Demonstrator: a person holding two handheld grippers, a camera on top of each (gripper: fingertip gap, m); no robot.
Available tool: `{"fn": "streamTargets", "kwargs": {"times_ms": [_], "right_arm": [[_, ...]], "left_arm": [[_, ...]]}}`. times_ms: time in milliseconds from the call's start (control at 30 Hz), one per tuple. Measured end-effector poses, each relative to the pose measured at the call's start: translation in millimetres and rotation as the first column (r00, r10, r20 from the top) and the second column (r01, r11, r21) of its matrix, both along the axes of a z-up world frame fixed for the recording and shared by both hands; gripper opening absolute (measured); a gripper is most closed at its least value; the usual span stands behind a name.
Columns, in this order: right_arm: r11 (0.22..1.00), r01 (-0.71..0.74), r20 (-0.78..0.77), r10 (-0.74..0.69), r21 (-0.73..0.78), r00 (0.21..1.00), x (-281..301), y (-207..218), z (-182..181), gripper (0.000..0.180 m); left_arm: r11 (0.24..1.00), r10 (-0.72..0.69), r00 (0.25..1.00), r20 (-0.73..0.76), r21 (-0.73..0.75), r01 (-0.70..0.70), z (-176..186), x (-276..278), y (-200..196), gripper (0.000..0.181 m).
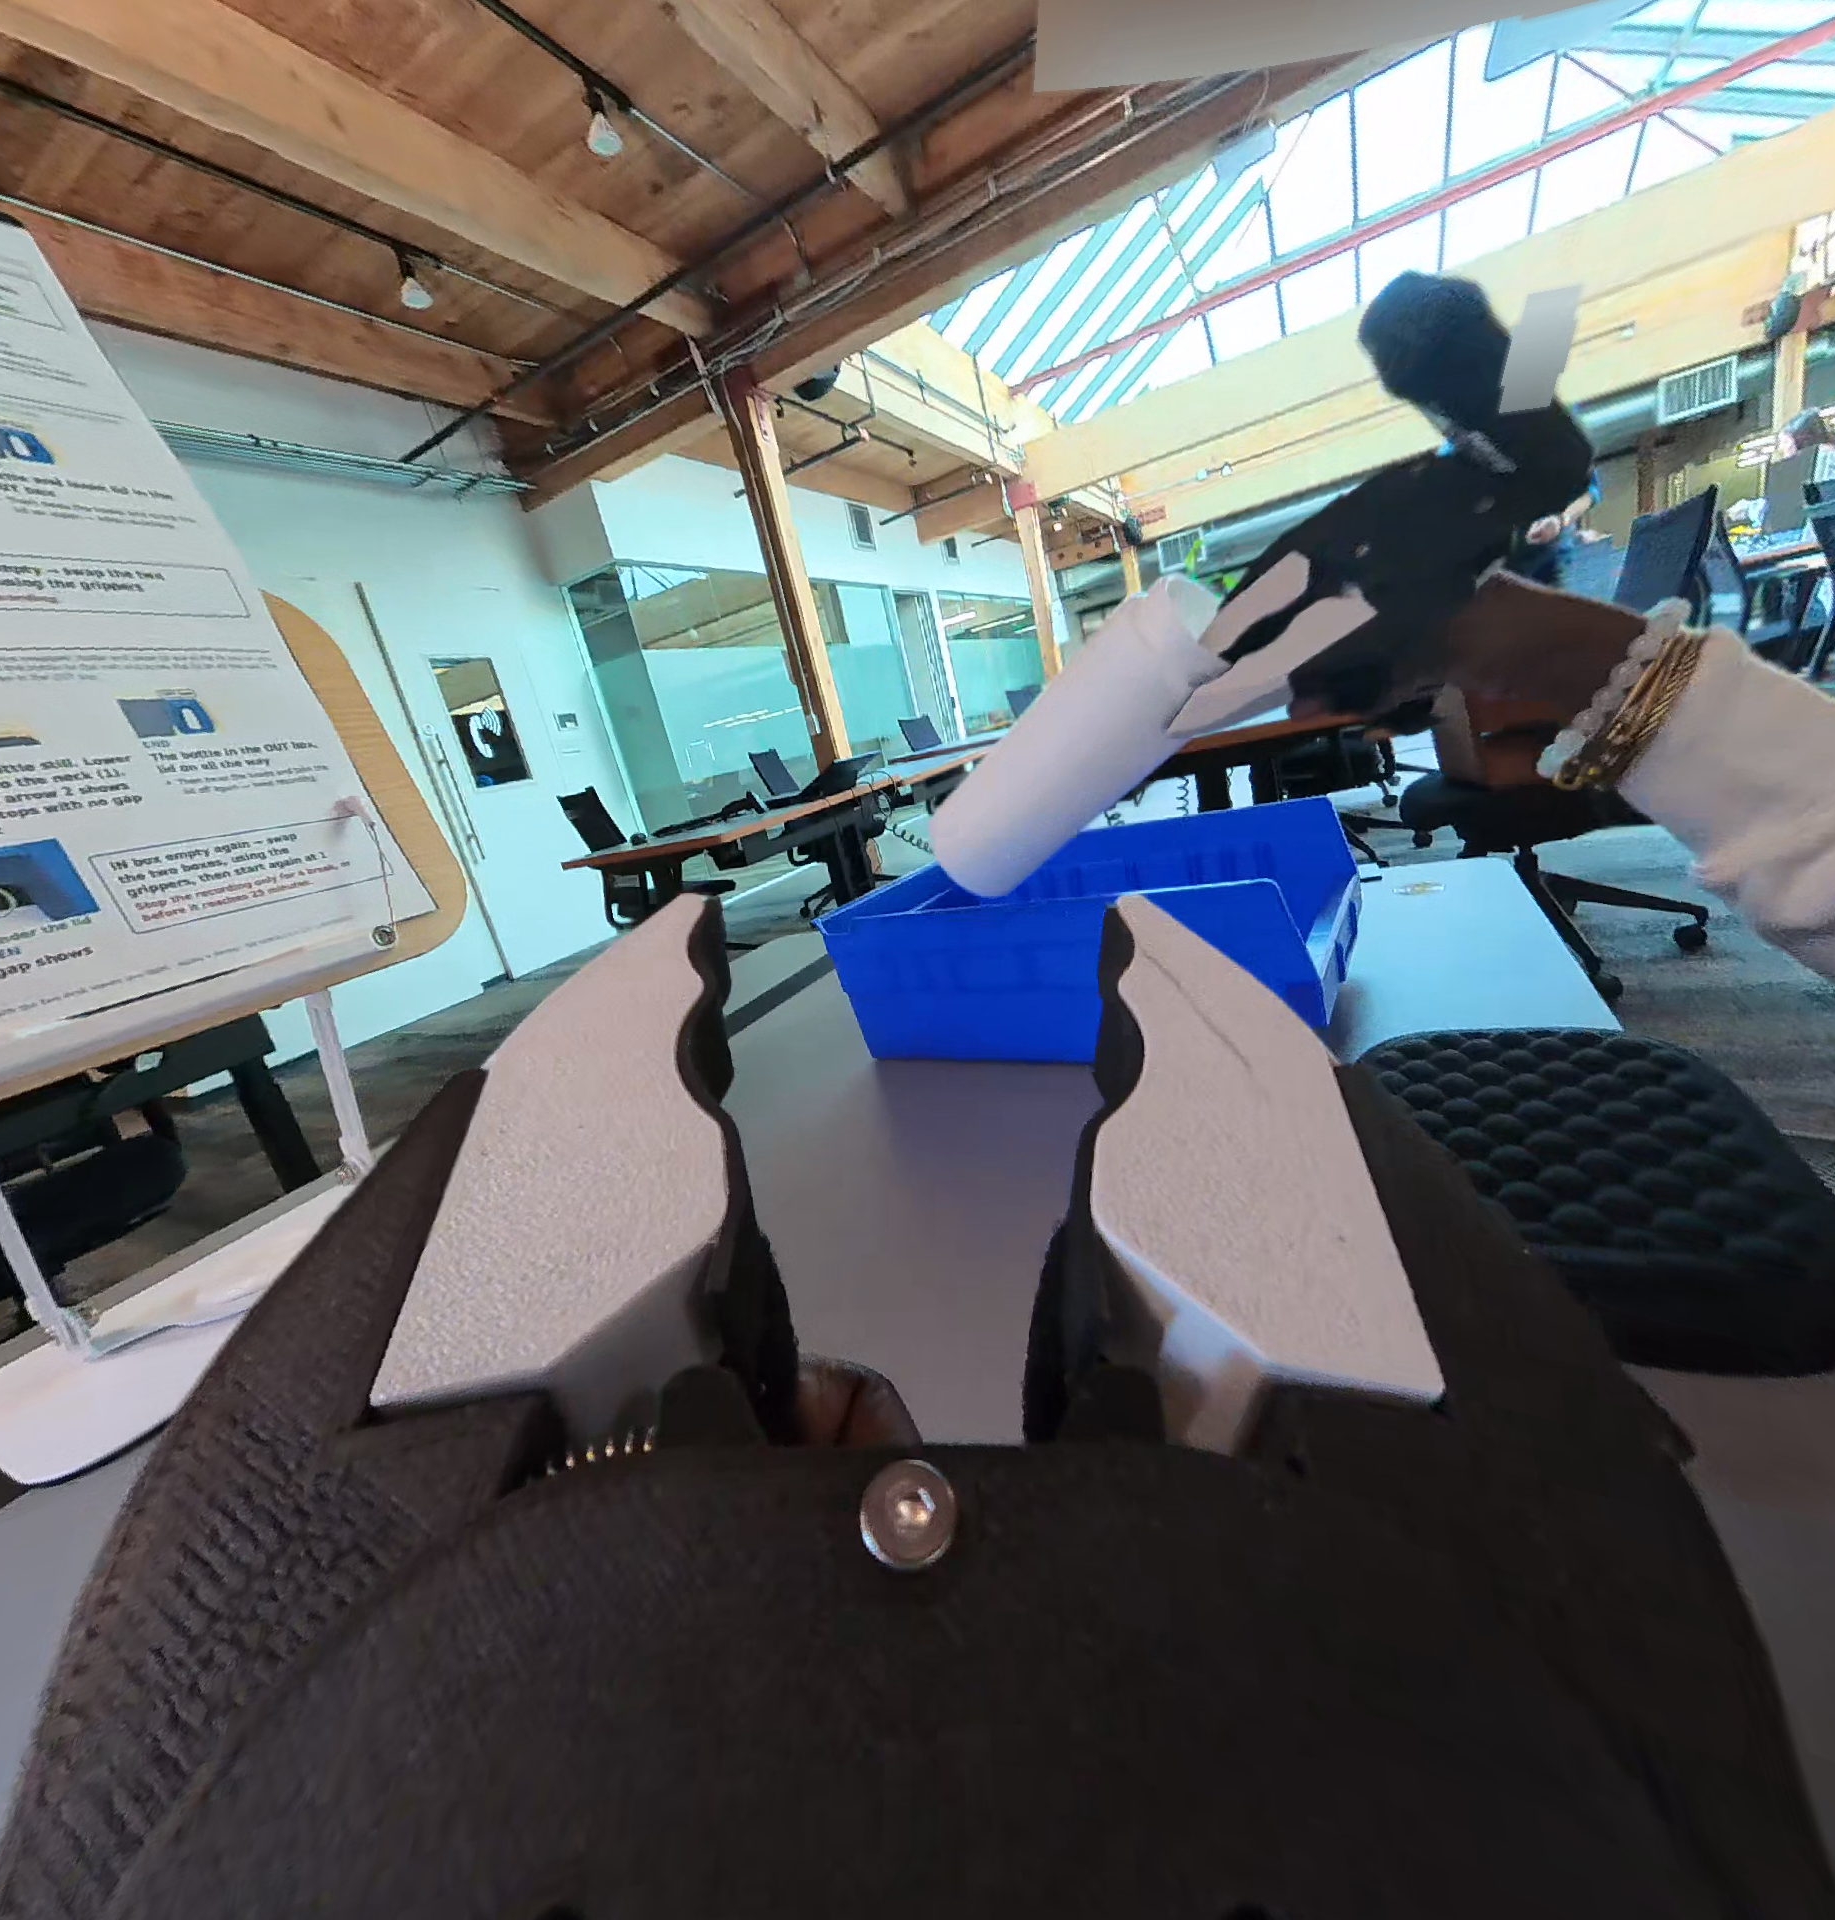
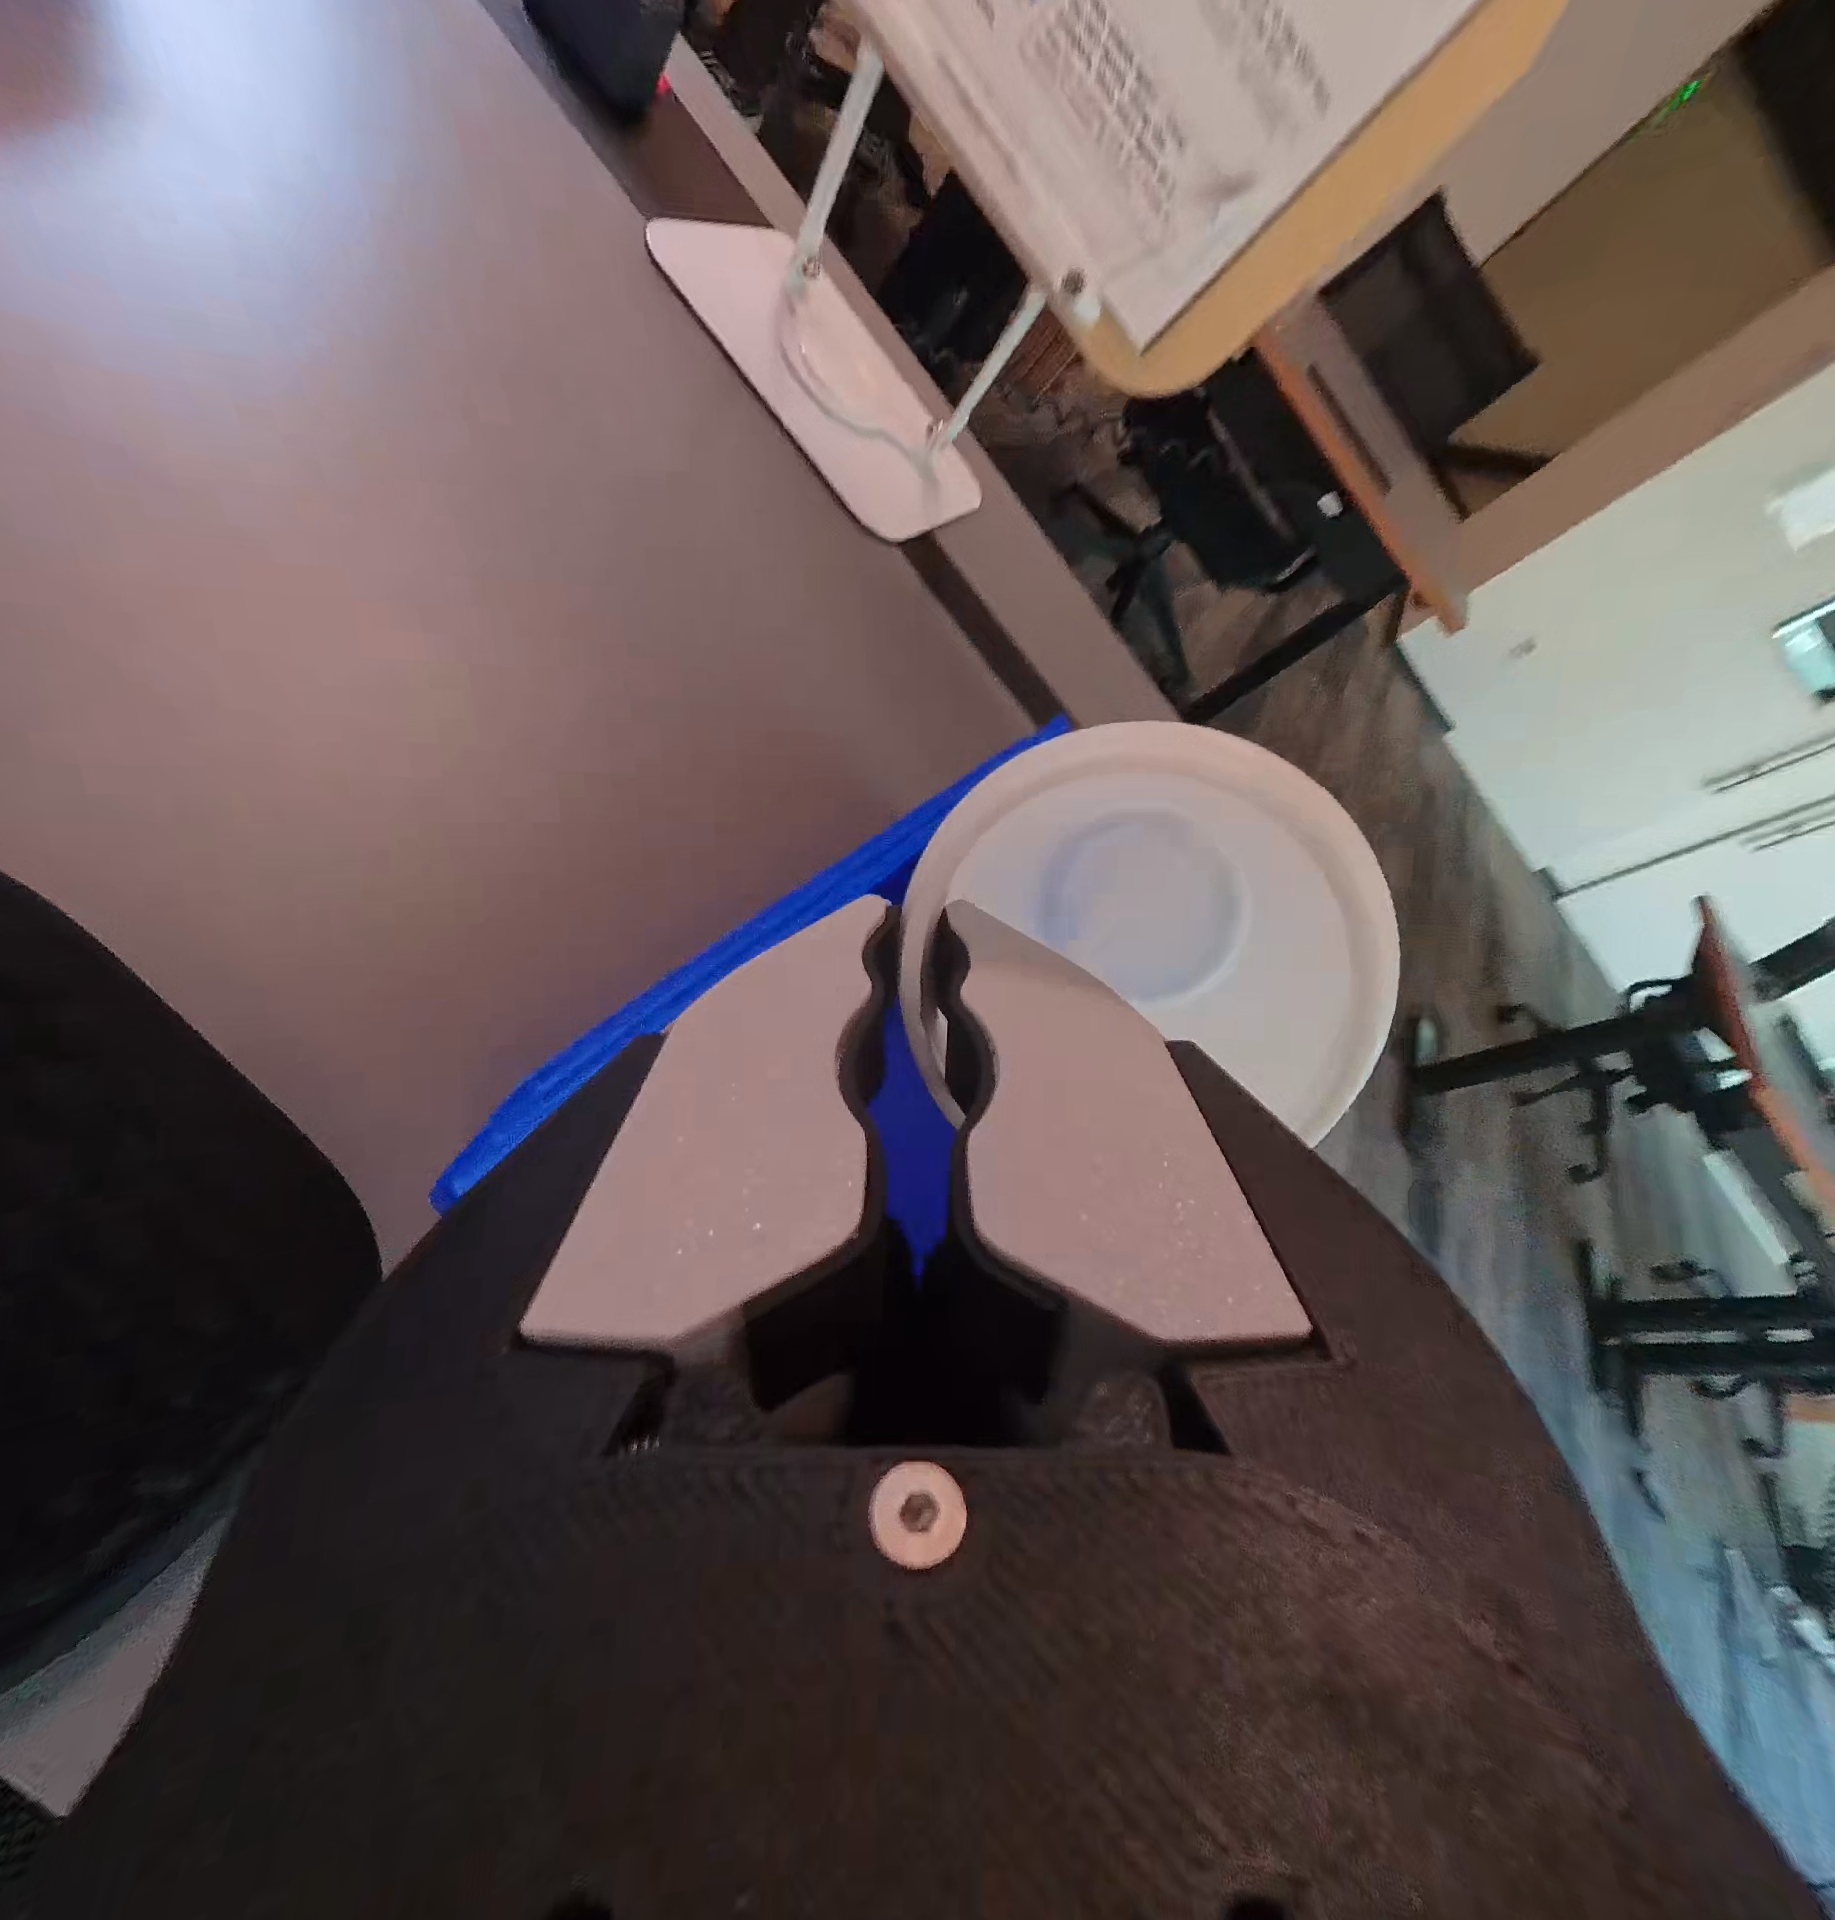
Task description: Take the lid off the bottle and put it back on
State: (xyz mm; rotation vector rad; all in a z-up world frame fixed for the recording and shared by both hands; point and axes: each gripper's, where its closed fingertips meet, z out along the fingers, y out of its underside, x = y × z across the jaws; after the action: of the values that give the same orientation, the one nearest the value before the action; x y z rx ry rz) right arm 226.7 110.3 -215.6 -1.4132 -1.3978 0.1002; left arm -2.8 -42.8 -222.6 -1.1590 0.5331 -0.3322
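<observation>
Fingers of our left gripper [image 1: 913, 935] gape wide on nothing, low over the grey table [image 1: 923, 1164]. Our right gripper [image 2: 918, 925] pinches the rim of the white bottle [image 1: 1058, 758], tilted above the blue bin [image 1: 996, 997]. Left of the bin stands an instruction board [image 1: 144, 644]; right, a black chair back [image 1: 1619, 1174].

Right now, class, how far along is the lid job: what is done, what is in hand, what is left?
Done: the bottle is open; the right wrist view looks into its mouth, with no lid on it. In hand: the right gripper pinches the bottle's rim, holding it tilted above the blue bin. The left gripper is open and empty. Left: the lid, seen in neither view, must go on.
</observation>
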Motion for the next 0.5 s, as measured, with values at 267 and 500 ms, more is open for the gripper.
{"fn": "streamTargets", "kwargs": {"times_ms": [267,500], "right_arm": [[0.987,-0.012,-0.048,0.004,-0.162,0.999,2,37,-68,0.006],[0.960,0.045,-0.023,-0.053,-0.277,0.998,13,39,-107,0.011]], "left_arm": [[0.999,0.026,0.999,-0.033,-0.035,-0.027,-10,-1,7,0.065],[0.999,0.034,0.998,-0.060,-0.029,-0.036,-11,1,6,0.064]]}}
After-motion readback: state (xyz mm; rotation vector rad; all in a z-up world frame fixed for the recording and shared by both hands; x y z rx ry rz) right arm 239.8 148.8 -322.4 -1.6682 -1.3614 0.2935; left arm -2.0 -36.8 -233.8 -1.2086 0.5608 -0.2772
